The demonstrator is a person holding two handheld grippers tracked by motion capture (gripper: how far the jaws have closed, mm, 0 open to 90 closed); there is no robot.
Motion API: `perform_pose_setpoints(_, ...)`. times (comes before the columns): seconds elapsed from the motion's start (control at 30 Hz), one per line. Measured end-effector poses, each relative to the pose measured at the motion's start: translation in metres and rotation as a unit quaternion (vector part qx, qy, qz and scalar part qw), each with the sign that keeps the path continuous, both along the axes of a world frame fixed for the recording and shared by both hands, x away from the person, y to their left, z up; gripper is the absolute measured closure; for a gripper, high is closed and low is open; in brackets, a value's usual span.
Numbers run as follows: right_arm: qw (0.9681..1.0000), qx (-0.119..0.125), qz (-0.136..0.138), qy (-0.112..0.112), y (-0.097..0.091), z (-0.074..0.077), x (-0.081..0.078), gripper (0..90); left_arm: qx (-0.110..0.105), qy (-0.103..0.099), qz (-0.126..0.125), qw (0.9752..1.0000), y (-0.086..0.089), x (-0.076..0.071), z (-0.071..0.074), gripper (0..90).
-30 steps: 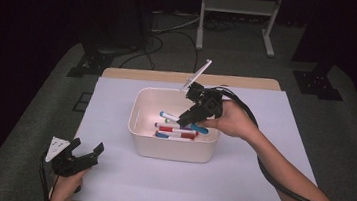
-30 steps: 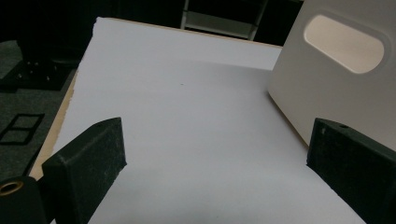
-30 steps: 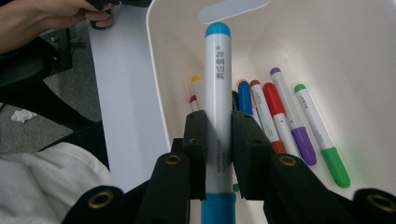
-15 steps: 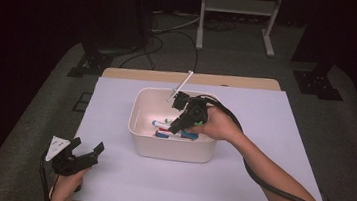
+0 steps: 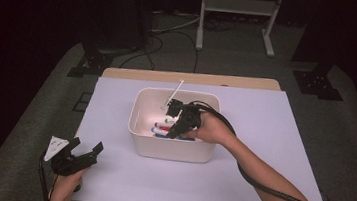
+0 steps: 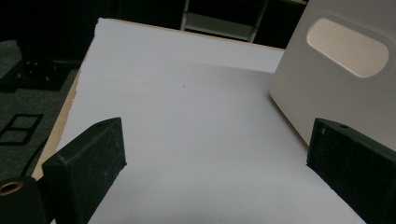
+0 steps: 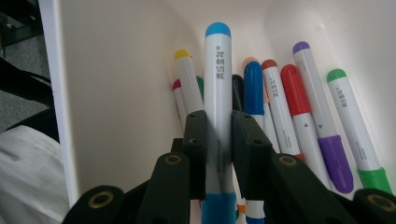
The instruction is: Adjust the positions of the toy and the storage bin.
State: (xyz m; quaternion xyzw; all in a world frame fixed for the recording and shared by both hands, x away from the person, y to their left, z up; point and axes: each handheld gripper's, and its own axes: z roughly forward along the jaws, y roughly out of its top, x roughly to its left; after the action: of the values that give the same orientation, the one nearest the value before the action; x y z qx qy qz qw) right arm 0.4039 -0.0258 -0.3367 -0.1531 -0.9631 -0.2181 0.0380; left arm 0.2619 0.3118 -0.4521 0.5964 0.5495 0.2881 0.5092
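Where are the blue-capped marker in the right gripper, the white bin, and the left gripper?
blue-capped marker (image 7: 217, 79): right gripper view, on its white barrel above the jaws.
white bin (image 5: 171, 149): high view, on its near outer wall.
left gripper (image 6: 215, 154): left gripper view, midway between its open jaws.

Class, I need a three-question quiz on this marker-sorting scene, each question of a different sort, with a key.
1. True or false: the right tongs are shut on the light-blue-capped marker.
2. Multiple choice: where are the left tongs? A) inside the white bin B) open above the white sheet, near the table's front-left corner C) gripping the bin's handle
3. Fill in: the markers lie inside the white ____.

Key: 1 true, the pads press on its barel in the right gripper view. 2 B; the jaws stand wide apart with nothing between them. 3 bin.
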Motion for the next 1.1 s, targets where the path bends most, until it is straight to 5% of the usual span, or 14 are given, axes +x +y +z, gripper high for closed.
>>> perform_pose_setpoints(0.77,0.9989,-0.045,0.007,0.005,0.010,-0.019,0.003,73.8,-0.002,-0.001,0.001,1.0000,0.001,0.000,0.000,3.1)
perform_pose_setpoints(1.1,0.9995,-0.020,-0.014,-0.018,-0.006,0.002,0.004,65.2,-0.002,-0.002,0.001,1.0000,0.001,0.000,0.000,3.1)
